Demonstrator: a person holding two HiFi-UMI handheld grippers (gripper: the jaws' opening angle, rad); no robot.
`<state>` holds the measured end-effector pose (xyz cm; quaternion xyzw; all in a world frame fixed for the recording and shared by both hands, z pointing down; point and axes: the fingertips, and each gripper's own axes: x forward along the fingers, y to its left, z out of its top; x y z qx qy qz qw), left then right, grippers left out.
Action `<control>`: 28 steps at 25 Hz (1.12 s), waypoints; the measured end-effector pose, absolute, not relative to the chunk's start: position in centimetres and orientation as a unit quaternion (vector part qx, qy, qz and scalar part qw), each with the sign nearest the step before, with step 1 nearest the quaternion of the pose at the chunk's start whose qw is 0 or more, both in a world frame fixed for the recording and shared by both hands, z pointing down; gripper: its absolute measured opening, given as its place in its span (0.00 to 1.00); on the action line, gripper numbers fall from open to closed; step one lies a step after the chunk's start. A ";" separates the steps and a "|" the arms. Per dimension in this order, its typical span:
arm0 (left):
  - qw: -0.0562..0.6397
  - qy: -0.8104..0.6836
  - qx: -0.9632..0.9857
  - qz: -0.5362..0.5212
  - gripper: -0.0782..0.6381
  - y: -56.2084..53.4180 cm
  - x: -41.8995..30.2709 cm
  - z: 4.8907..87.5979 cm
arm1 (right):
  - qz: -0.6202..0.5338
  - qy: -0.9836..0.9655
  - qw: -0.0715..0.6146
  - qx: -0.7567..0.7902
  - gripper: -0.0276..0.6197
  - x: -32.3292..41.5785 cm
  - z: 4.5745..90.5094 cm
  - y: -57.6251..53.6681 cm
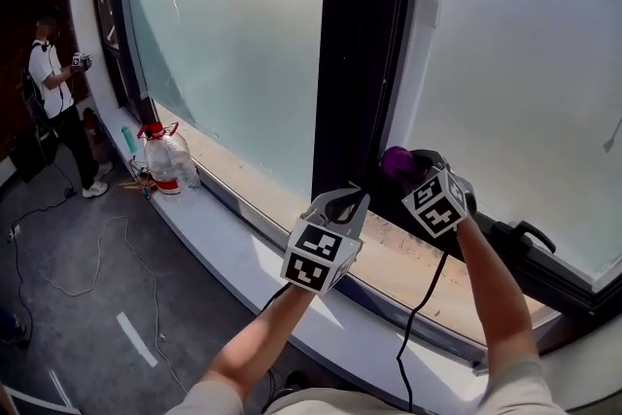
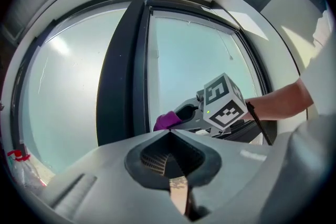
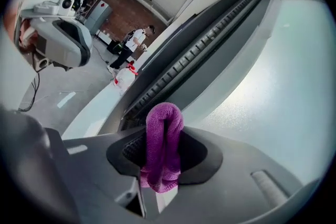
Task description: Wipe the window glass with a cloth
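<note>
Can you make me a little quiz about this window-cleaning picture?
1. True or false: the left tongs hold the cloth.
2. What colour is the cloth? A green, B purple, C white.
3. Fill the gap: the big water bottle stands on the ledge below the ____.

Key: 1 false, the right tongs grip it. 2 B. 3 window.
</note>
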<state>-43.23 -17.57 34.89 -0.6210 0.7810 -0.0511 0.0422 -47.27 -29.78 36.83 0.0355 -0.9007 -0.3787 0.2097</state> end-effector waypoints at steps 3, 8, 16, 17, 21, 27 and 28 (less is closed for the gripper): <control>0.038 0.778 -0.626 -0.048 0.11 -17.7 -43.5 35.3 | -0.440 -0.868 0.218 0.069 0.28 -48.1 37.1 -30.8; 0.049 0.780 -0.623 -0.044 0.11 -17.2 -43.6 34.3 | -0.532 -0.814 0.207 0.108 0.28 -48.4 35.2 -31.0; 0.077 0.784 -0.615 -0.046 0.11 -16.8 -44.4 31.4 | -0.577 -0.789 0.163 0.133 0.28 -48.6 27.5 -30.5; 0.081 0.783 -0.615 -0.049 0.11 -16.9 -44.4 30.9 | -0.581 -0.787 0.157 0.136 0.28 -48.6 26.3 -30.6; 0.107 0.781 -0.611 -0.067 0.11 -17.2 -44.8 27.0 | -0.596 -0.777 0.130 0.153 0.28 -48.5 20.8 -30.5; 0.156 0.784 -0.594 -0.088 0.11 -17.9 -45.7 20.1 | -0.630 -0.750 0.095 0.179 0.28 -48.8 13.0 -30.3; 0.162 0.784 -0.593 -0.090 0.11 -18.0 -46.1 19.3 | -0.635 -0.745 0.089 0.183 0.28 -49.0 11.8 -30.2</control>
